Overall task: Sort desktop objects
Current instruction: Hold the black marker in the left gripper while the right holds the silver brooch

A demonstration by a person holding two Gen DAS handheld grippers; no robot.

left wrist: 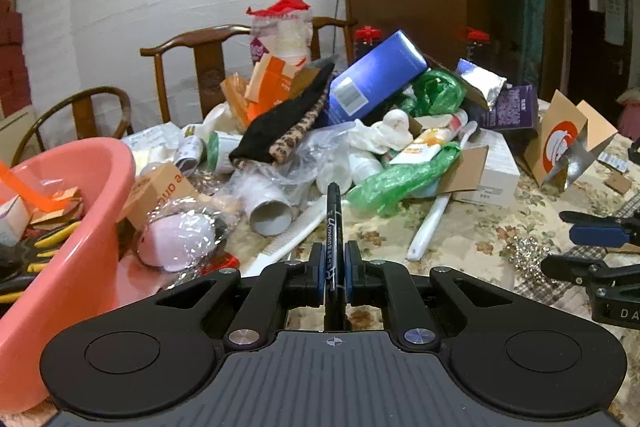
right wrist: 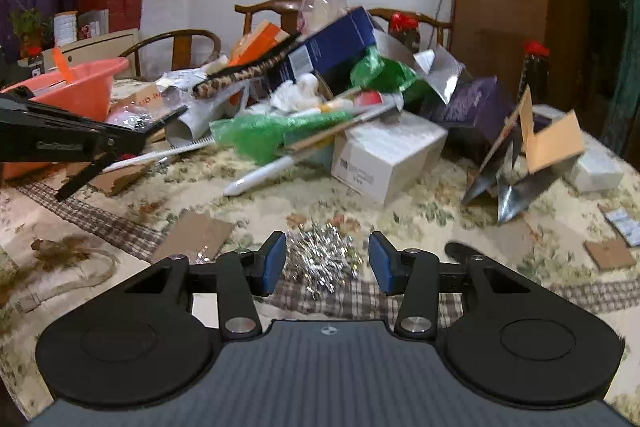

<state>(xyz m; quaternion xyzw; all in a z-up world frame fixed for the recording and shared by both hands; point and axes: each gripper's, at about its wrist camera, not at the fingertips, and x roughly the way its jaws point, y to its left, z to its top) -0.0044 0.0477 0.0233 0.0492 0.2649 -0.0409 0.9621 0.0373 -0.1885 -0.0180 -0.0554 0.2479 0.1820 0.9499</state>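
Observation:
My left gripper (left wrist: 334,259) is shut on a black marker pen (left wrist: 334,223) that sticks forward toward the pile, held above the table just right of the pink basin (left wrist: 80,211). My right gripper (right wrist: 327,259) is open, its blue pads either side of a silver tinsel clump (right wrist: 320,261) on the floral tablecloth (right wrist: 400,223). The left gripper shows in the right wrist view (right wrist: 120,143), and the right gripper shows at the right edge of the left wrist view (left wrist: 592,247). A heap of clutter (left wrist: 340,115) covers the middle of the table.
The basin holds boxes, orange scraps and yellow-black gloves (left wrist: 24,259). The heap includes a blue box (left wrist: 376,75), green bags (left wrist: 400,179), a white comb (left wrist: 288,239), a cardboard tube (left wrist: 268,211), a white box (right wrist: 384,155) and a purple box (right wrist: 472,111). Wooden chairs (left wrist: 208,67) stand behind.

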